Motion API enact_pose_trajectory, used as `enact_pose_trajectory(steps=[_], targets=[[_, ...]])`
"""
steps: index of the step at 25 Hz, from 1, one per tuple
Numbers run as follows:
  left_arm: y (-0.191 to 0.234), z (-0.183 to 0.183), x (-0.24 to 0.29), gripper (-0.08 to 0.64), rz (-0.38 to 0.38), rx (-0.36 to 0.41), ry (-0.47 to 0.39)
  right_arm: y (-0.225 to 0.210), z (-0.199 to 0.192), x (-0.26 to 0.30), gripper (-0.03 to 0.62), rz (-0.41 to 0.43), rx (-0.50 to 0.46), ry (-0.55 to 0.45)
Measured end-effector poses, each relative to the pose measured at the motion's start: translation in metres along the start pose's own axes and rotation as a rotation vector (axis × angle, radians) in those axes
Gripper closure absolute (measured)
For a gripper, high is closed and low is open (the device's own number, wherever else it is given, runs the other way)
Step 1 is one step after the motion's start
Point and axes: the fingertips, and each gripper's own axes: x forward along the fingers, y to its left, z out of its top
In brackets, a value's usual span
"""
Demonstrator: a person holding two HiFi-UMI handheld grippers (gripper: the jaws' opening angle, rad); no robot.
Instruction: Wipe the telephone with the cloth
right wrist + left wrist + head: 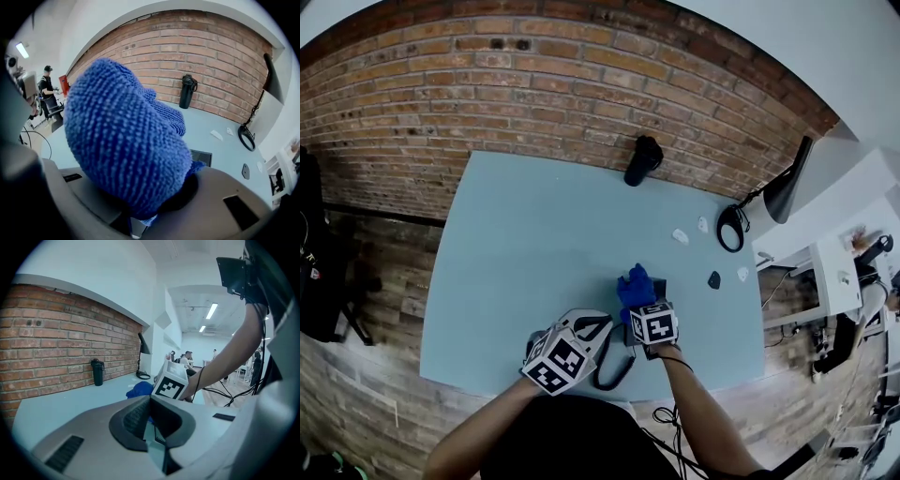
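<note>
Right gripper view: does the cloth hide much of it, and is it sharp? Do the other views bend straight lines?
Right gripper view: the cloth fills the centre, its weave sharp; the corners go black. Head view: the wide lens curves the brick wall and the table edges; light is even. Left gripper view: the ceiling lights glow bright.

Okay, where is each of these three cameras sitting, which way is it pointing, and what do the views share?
Head view: on the person's head, looking steeply down on the table; both forearms, the left gripper and the right gripper show.
Left gripper view: on the left gripper, along its fingers toward the brick wall; the person's right forearm crosses it.
Right gripper view: on the right gripper, toward the wall; the clamped cloth fills it.
Shared: all three show the black bottle and the cloth.
</note>
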Motion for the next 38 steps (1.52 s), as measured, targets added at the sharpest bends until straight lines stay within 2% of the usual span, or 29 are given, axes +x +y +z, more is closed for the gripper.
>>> enact_pose_trajectory(steps=[3, 10, 22, 33, 38], targets=[[-0.001, 0.001, 0.001, 0.549, -0.002, 0.0, -0.002, 0.004, -0.008, -0.002, 0.466, -0.023, -0.053, 0.005], [-0.003, 0.003, 0.002, 0.549, 0.006, 0.054, 0.015, 0.008, -0.027, -0.007, 0.466, -0.029, -0.02, 0.002], [-0.01, -0.001, 0.003, 0.549, -0.017, 0.066, 0.025, 0.029, -0.069, -0.018, 0.466, -0.014, -0.017, 0.013], [-0.014, -0.005, 0.005, 0.549, -0.024, 0.076, 0.042, 0.043, -0.087, -0.024, 0.466, -0.002, -0.007, 0.01], [-0.016, -0.005, 0.006, 0.549, -0.025, 0.083, 0.044, 0.048, -0.098, -0.025, 0.466, 0.008, -0.031, 0.018]])
